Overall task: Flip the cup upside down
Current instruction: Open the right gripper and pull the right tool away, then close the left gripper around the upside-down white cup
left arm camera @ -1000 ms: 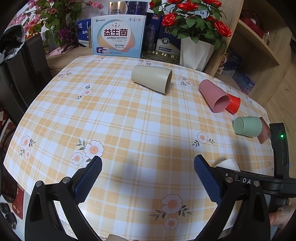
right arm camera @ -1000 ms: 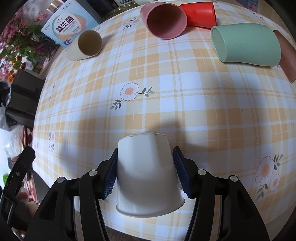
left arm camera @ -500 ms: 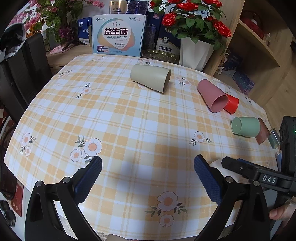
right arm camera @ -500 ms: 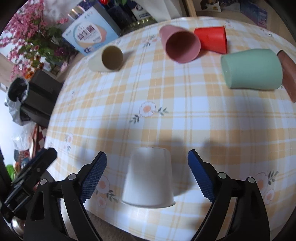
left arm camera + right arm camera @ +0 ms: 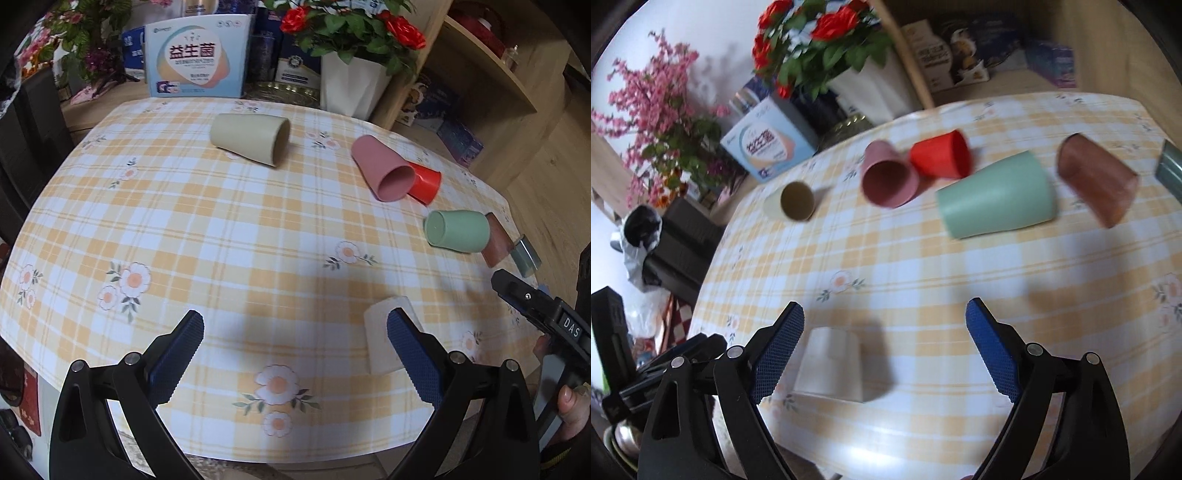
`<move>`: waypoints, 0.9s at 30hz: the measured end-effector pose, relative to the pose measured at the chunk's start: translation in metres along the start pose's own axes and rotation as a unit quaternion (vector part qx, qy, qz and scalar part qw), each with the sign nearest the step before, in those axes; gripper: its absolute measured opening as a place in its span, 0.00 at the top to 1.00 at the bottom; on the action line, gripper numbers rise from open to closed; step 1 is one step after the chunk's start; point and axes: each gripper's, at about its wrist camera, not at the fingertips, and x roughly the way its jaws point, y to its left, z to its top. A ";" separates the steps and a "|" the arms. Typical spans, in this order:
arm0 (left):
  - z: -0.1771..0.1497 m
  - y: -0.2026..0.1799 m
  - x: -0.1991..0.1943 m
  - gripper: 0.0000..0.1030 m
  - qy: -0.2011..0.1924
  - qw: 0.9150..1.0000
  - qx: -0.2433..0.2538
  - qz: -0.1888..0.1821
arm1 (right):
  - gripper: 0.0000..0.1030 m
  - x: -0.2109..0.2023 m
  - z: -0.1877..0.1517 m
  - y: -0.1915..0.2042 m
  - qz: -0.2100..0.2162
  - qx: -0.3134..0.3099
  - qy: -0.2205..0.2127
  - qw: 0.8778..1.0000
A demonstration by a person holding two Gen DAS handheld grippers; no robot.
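Left wrist view: the left gripper hangs over the near edge of the table with its jaws spread wide and nothing between them. The white cup stands mouth-down on the checked cloth just beyond the gripper's right finger, partly hidden by it, base uppermost. Farther from the white cup lie a beige cup, a pink cup, a red cup and a green cup, all on their sides.

Right wrist view: the right gripper is likewise spread wide, holding nothing. The white cup sits inverted, just beside the gripper's left finger and apart from the jaws, so it looks released. This view is blurred, and a brown cup lies on its side beyond the green one.

Judging by this, one cup is flipped and set down; five others, if they count, are left on their sides.
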 end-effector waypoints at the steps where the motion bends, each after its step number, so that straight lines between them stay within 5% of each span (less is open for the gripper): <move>1: 0.000 -0.005 0.002 0.06 0.004 1.000 0.002 -0.005 | 0.16 -0.003 -0.001 -0.007 -0.007 -0.001 0.000 1.000; 9: 0.014 -0.034 0.040 0.21 0.089 0.994 -0.015 -0.056 | 0.16 -0.011 -0.007 -0.048 -0.065 0.026 -0.003 0.998; 17: 0.025 -0.045 0.089 0.32 0.180 0.976 -0.084 -0.088 | 0.16 -0.019 -0.013 -0.077 -0.087 0.046 -0.009 0.995; 27: 0.027 -0.063 0.108 0.40 0.198 0.975 -0.064 -0.075 | 0.16 -0.023 -0.016 -0.099 -0.093 0.070 -0.012 0.993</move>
